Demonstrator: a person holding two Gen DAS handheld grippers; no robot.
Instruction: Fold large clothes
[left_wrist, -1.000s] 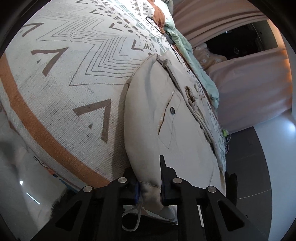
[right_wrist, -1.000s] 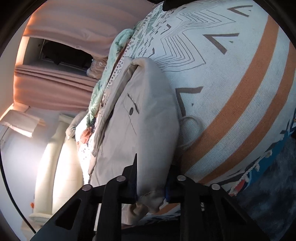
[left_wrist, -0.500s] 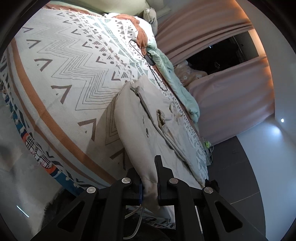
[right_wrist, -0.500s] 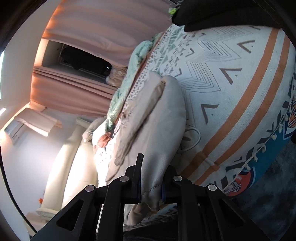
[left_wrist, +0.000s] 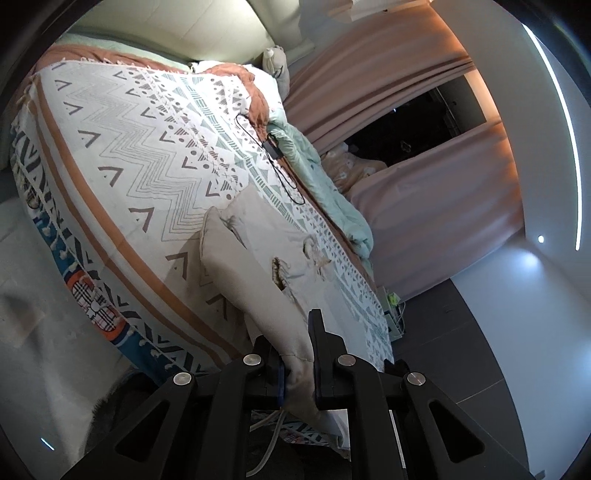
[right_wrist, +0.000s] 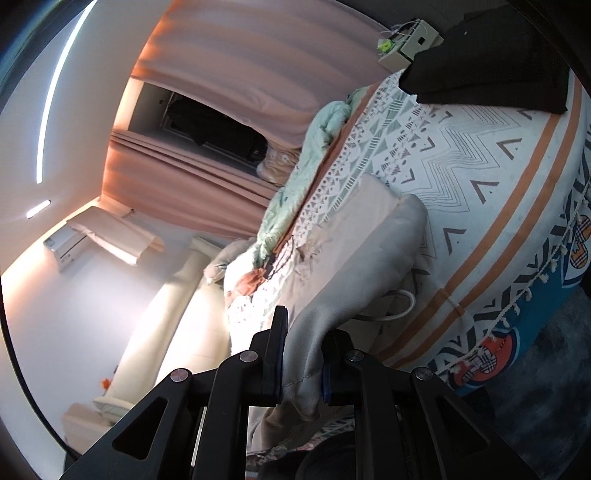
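Your left gripper (left_wrist: 298, 363) and right gripper (right_wrist: 303, 360) each have jaws clamped on the beige garment (left_wrist: 255, 266), which stretches up from the patterned bedspread (left_wrist: 122, 147).

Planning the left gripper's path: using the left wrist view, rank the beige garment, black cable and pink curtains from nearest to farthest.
1. Beige garment: clamped in the left gripper.
2. Black cable: mid-bed on the patterned blanket, beyond the garment.
3. Pink curtains: past the bed's far side.
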